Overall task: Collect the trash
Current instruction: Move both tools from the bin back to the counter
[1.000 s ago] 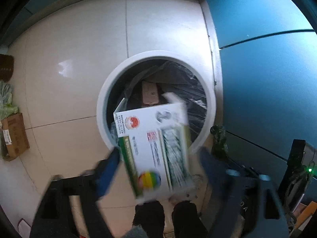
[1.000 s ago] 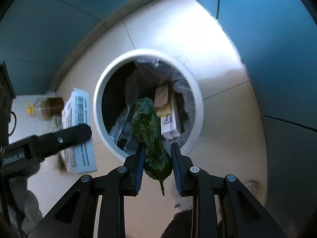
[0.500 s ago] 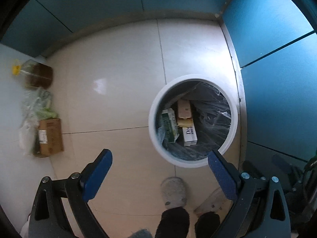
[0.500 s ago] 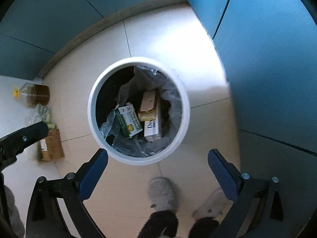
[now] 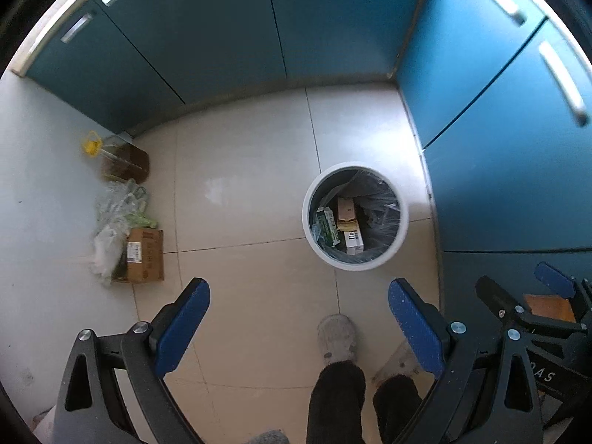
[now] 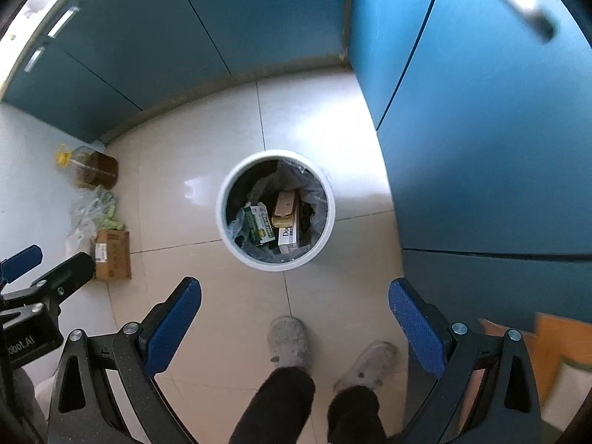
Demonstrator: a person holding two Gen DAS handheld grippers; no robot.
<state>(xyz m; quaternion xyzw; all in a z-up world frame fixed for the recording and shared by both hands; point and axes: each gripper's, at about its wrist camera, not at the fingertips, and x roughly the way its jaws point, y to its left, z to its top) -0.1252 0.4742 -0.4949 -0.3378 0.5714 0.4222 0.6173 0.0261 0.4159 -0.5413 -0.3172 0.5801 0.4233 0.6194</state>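
Both the left tongs (image 5: 298, 327) and right tongs (image 6: 296, 327) are gaping wide and carrying nothing, hanging near the white bin (image 6: 222, 218) that is holding boxes (image 6: 261, 225).

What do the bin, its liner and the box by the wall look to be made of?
The bin looks like smooth white plastic, going by its even, slightly glossy rim, though painted metal is possible. Its liner looks like thin plastic film: grey, see-through, crinkled, with glints. The box by the wall looks like plain brown cardboard, matte, with a white printed label.
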